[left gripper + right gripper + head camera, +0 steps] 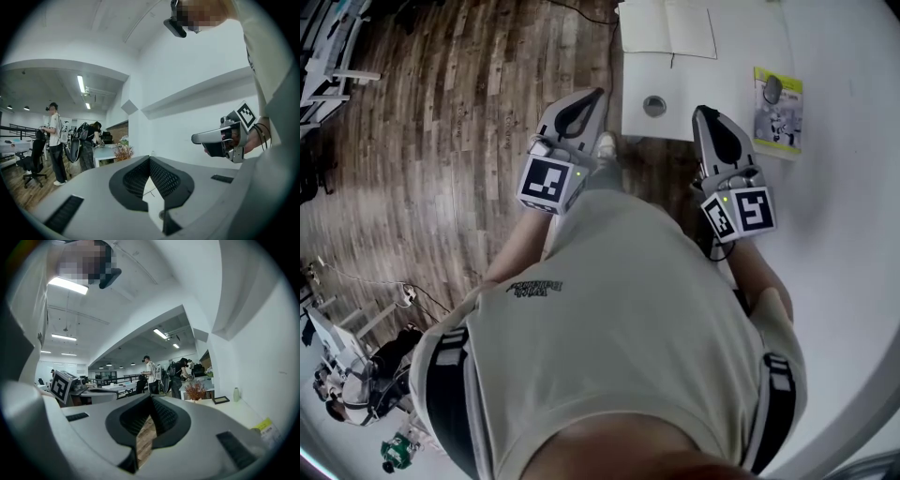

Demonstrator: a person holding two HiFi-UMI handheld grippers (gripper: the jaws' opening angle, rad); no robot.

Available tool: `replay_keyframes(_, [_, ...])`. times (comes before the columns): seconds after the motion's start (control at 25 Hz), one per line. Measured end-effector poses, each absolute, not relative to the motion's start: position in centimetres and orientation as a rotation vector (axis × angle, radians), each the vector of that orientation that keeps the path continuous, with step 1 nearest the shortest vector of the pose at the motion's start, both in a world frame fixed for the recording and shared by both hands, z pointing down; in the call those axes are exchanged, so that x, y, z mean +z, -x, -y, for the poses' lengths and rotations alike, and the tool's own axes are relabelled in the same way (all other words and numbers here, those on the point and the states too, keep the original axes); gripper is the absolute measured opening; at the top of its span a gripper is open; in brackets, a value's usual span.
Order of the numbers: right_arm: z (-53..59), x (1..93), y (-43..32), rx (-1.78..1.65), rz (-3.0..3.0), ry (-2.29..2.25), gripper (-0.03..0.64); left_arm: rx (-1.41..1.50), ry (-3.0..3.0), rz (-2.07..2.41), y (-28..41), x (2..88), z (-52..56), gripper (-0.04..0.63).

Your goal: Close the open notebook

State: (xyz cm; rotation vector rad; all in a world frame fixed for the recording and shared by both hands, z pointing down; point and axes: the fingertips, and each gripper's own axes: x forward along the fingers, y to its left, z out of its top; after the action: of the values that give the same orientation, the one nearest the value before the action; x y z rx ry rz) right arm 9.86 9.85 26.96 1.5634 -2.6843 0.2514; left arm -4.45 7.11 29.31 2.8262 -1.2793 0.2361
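While the notebook (667, 26) lies open and untouched on the white table (848, 234), the step in hand looks like the approach, with nothing closed yet. Furthest left, the left tongs (596, 96) are held over the wooden floor just short of the table's edge, jaws together on nothing; the notebook sits ahead of them and a little to their right. Next come the right tongs (702, 113), at the table's near edge, jaws likewise pressed together and empty, with the notebook ahead and to their left. I judge that one pair must next reach forward, catch a page's outer edge and fold it over the spine. Right of the right tongs lies a yellow-edged leaflet (778, 111); its print is too small to read, as is the shirt's dark lettering
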Motion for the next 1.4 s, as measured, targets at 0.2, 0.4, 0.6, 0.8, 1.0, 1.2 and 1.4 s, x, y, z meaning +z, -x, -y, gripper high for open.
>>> replay_keyframes(0.2, [-6.2,27.0,-8.8,0.276,2.671,-1.568,0.003,0.208,-2.849,1.268,5.0,28.7,-3.2,0.012])
replay_keyframes(0.4, [-2.7,27.0,-7.5,0.288,2.654,-1.573,0.003,0.209,-2.857,1.229,5.7,28.6,0.5,0.012])
replay_keyframes(0.6, [1.2,26.8,-6.1,0.287,2.634,-1.594,0.003,0.201,-2.886,1.185,6.4,28.4,4.1,0.012])
replay_keyframes(0.8, [4.8,26.4,-4.6,0.271,2.615,-1.619,0.003,0.189,-2.903,1.139,7.2,28.4,7.5,0.012])
replay_keyframes(1.0, [7.5,26.2,-3.6,0.263,2.596,-1.641,0.003,0.164,-2.902,1.109,7.9,28.1,10.1,0.012])
replay_keyframes(1.2, [8.4,26.3,-3.2,0.262,2.586,-1.630,0.003,0.180,-2.888,1.090,7.8,28.3,11.1,0.012])
replay_keyframes(1.4, [8.8,27.1,-3.5,0.301,2.587,-1.600,0.003,0.167,-2.884,1.099,7.1,28.9,11.5,0.012])
